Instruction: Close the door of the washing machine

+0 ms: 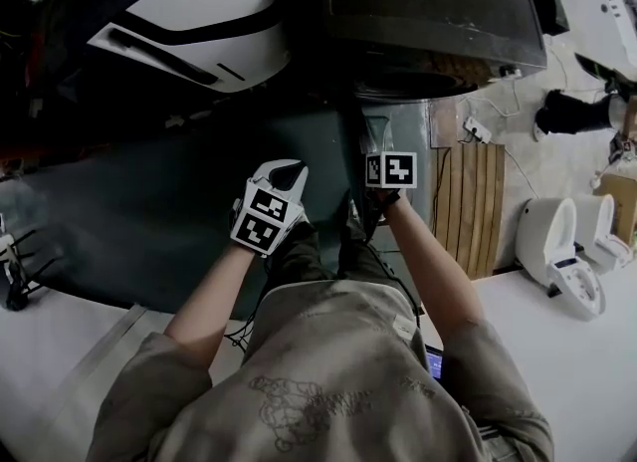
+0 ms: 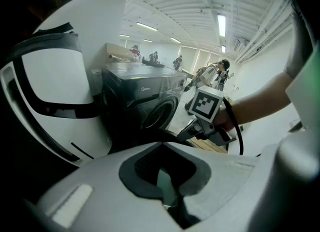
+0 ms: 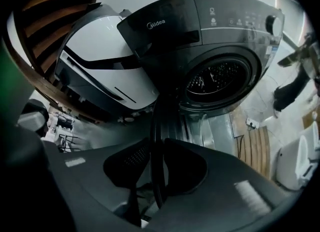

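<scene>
The dark front-loading washing machine stands ahead with its drum opening uncovered. Its round door is swung out toward me and shows edge-on as a thin dark rim. My right gripper is shut on that rim, one pad on each side. In the head view the right gripper sits at the door's edge, just below the machine. My left gripper hovers beside it to the left, white fingers together, holding nothing. From the left gripper view the right gripper shows in front of the machine.
A large white rounded appliance with a black stripe stands left of the machine. A wooden slatted panel lies on the floor to the right, with a cable and plug. Two white devices stand by a white platform.
</scene>
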{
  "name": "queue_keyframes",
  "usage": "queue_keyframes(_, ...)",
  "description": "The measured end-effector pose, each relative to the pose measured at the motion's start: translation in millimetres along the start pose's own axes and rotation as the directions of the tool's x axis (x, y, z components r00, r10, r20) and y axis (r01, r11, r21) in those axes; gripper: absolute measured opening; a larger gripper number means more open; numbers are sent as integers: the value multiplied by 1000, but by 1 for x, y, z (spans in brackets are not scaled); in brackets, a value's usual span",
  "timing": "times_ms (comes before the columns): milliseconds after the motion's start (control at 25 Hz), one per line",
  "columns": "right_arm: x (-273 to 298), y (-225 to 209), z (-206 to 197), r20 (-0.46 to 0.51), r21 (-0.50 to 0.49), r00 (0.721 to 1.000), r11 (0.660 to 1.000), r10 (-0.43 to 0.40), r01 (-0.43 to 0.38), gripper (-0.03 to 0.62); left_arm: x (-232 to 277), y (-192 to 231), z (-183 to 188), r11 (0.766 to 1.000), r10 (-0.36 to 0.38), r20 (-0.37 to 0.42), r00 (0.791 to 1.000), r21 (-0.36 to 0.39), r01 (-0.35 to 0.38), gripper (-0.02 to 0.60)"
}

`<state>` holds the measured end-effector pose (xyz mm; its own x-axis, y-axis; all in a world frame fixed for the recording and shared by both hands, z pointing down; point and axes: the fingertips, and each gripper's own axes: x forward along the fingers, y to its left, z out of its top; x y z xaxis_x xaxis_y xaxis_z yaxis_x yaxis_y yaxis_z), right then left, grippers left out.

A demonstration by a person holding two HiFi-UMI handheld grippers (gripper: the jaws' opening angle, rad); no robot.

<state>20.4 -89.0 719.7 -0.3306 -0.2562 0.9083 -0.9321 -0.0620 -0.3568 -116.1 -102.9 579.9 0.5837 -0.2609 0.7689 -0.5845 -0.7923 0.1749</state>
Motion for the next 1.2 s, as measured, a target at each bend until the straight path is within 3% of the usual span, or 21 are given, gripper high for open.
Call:
queue_keyframes(240,-17,-42,15,25,-114,999,993,-34,37,119,26,-25,22,1000,-23,-2,1000,20,23,0)
queue_keyframes(520,-29,-85,41,60,-256,994,962,-86,98,121,46,-32,42,1000,-6,-4,1000,22,6,0)
queue_keyframes(760,-38,-116,64,69,-387,984,905,-164,178,124,60,-30,53,1000,14,-9,1000,6,-14,0)
queue_keyframes(1200,-38,-147,122,186,-522,965,813,-185,257,115,70,-25,68,997,69,-9,998,-34,-69,0)
